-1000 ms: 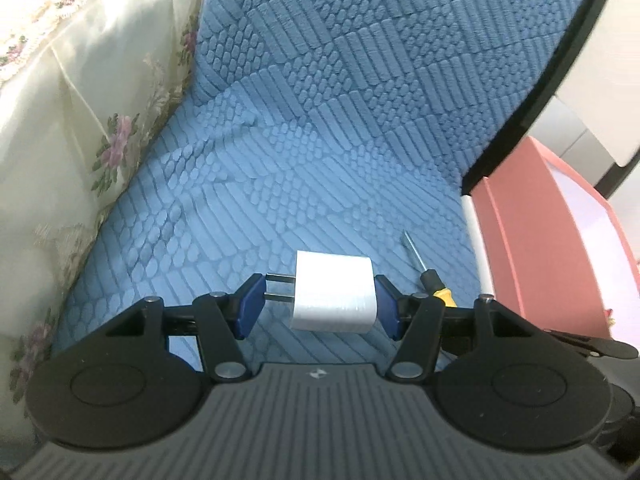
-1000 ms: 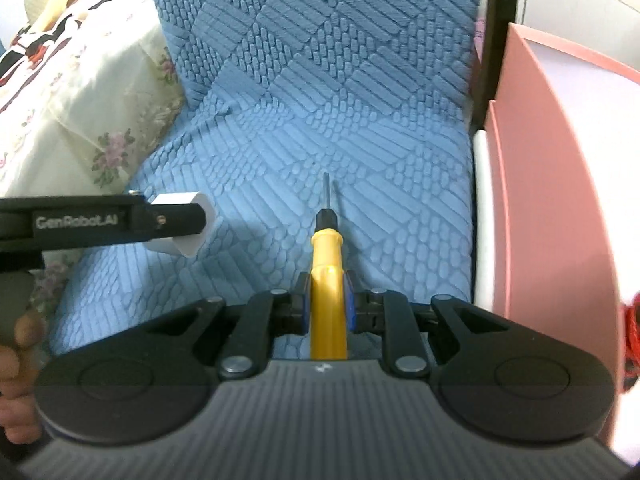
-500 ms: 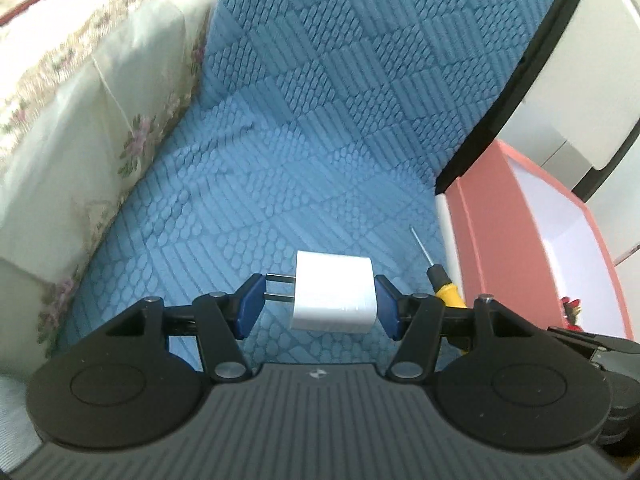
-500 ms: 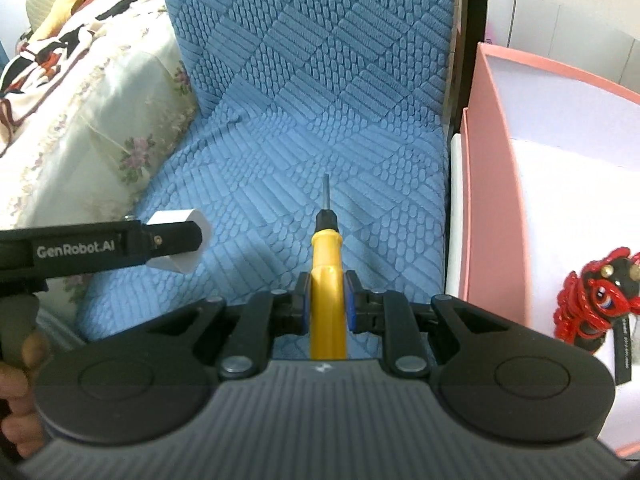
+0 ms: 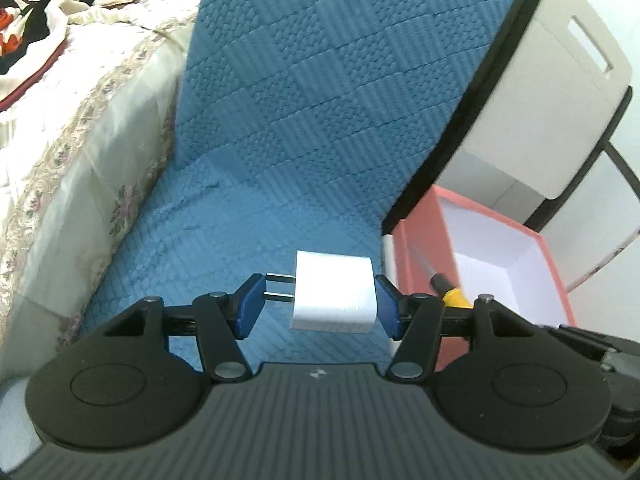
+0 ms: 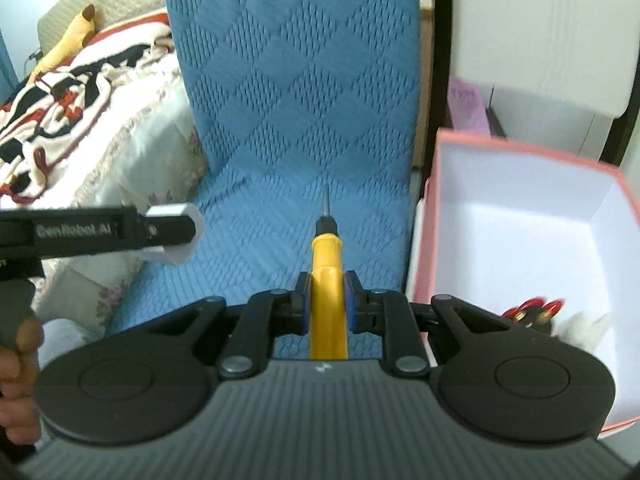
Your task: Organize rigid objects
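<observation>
The left gripper (image 5: 318, 300) is clamped on a white plug adapter (image 5: 334, 294). One blue pad bears on the tips of the two metal prongs, the other on the flat back face of the adapter body. The adapter is held clear of the blue quilted seat cover (image 5: 320, 120), above the seat near its right edge. In the right wrist view the same gripper (image 6: 176, 232) enters from the left edge of the frame with the adapter (image 6: 176, 256) at its tip, and part of the person's hand (image 6: 18, 360) grips its handle.

The right gripper (image 6: 326, 300) is closed narrowly on the yellow handle of a screwdriver (image 6: 326, 264). Both blue pads press on the handle's sides. The black collar and the thin metal shaft point forward, away from the camera, above the seat cover (image 6: 300, 80). The tool is held in the air, near the right edge of the seat. In the left wrist view the screwdriver (image 5: 450, 294) shows just beyond the right finger, in front of the box wall.

A pink box (image 6: 436, 200) with a white interior stands just beside the right edge of the seat. A red and white item (image 6: 536, 310), blurred, lies in its near corner. The left wrist view shows the box (image 5: 416, 256) open at the top.

A floral bedspread (image 5: 80, 160) borders the left edge of the seat. A white cabinet (image 5: 540, 100) stands behind the box.
</observation>
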Demonstrator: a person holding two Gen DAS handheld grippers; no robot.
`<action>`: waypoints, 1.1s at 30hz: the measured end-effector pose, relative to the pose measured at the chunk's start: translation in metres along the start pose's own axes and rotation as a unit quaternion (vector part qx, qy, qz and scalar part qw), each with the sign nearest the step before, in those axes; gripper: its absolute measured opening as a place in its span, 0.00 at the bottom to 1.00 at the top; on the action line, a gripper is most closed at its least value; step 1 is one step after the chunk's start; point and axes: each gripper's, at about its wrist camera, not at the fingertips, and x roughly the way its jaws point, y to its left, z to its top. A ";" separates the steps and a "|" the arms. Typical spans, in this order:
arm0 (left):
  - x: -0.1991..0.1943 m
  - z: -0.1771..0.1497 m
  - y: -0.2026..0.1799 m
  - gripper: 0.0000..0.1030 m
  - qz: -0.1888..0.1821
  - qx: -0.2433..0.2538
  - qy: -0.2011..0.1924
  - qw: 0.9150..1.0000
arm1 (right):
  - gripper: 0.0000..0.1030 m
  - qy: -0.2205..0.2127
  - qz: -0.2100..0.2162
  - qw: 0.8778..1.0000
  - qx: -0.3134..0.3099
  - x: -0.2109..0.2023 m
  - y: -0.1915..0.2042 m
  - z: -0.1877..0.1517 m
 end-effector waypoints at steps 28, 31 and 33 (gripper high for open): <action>-0.017 -0.014 -0.027 0.62 0.003 -0.020 0.004 1.000 | 0.05 0.002 -0.002 0.999 0.051 -0.038 -0.061 -0.029; -0.014 -0.012 -0.019 0.62 0.005 -0.024 0.005 1.000 | 0.05 0.012 -0.008 0.999 0.044 -0.034 -0.060 -0.036; -0.014 -0.011 -0.016 0.62 0.004 -0.026 0.004 1.000 | 0.05 0.016 -0.012 0.999 0.040 -0.032 -0.061 -0.042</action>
